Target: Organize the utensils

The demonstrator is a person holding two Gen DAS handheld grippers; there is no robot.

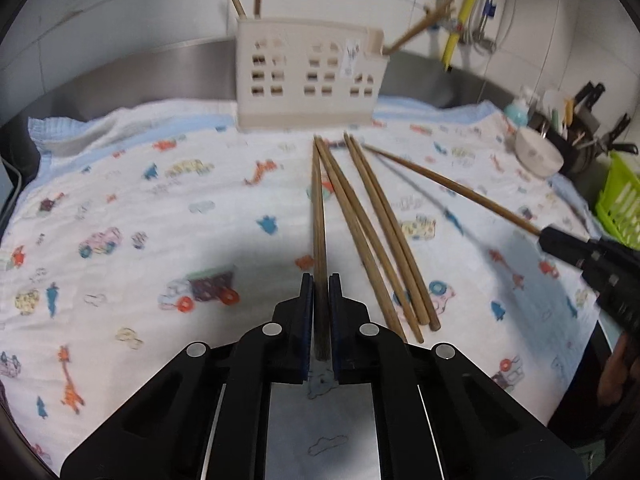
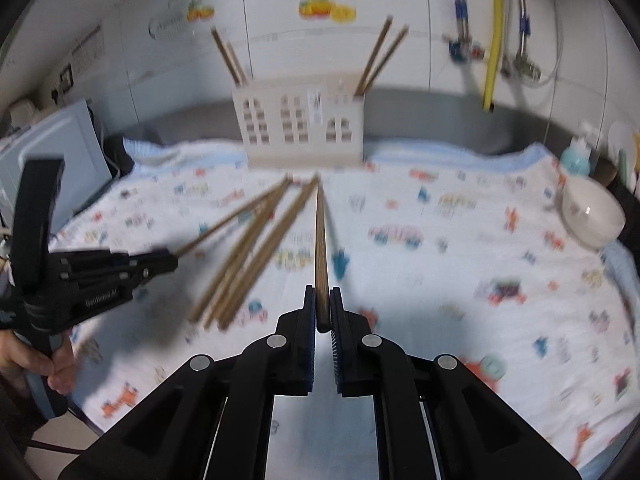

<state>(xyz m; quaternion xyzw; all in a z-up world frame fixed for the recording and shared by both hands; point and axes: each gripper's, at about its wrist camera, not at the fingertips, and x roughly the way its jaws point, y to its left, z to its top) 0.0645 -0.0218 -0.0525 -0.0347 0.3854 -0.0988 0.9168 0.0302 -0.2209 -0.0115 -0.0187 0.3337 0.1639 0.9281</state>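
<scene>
My left gripper point(image 1: 320, 280) is shut on a wooden chopstick point(image 1: 319, 216) that points toward the beige utensil holder point(image 1: 308, 76). My right gripper point(image 2: 322, 292) is shut on another chopstick point(image 2: 321, 240), also pointing at the holder point(image 2: 300, 128). It shows at the right edge of the left wrist view point(image 1: 560, 240) with its chopstick point(image 1: 452, 188) lifted above the cloth. Several loose chopsticks point(image 1: 384, 232) lie on the printed cloth between the two grippers. Chopsticks stand in the holder's left and right compartments point(image 2: 378, 56).
The white cartoon-print cloth point(image 1: 140, 208) covers the counter. A white bowl point(image 2: 592, 216) and a teal bottle point(image 2: 575, 160) stand at the right. A green basket point(image 1: 622, 204) and a dark rack of utensils point(image 1: 576, 128) are far right. A steel backsplash point(image 1: 140, 76) runs behind.
</scene>
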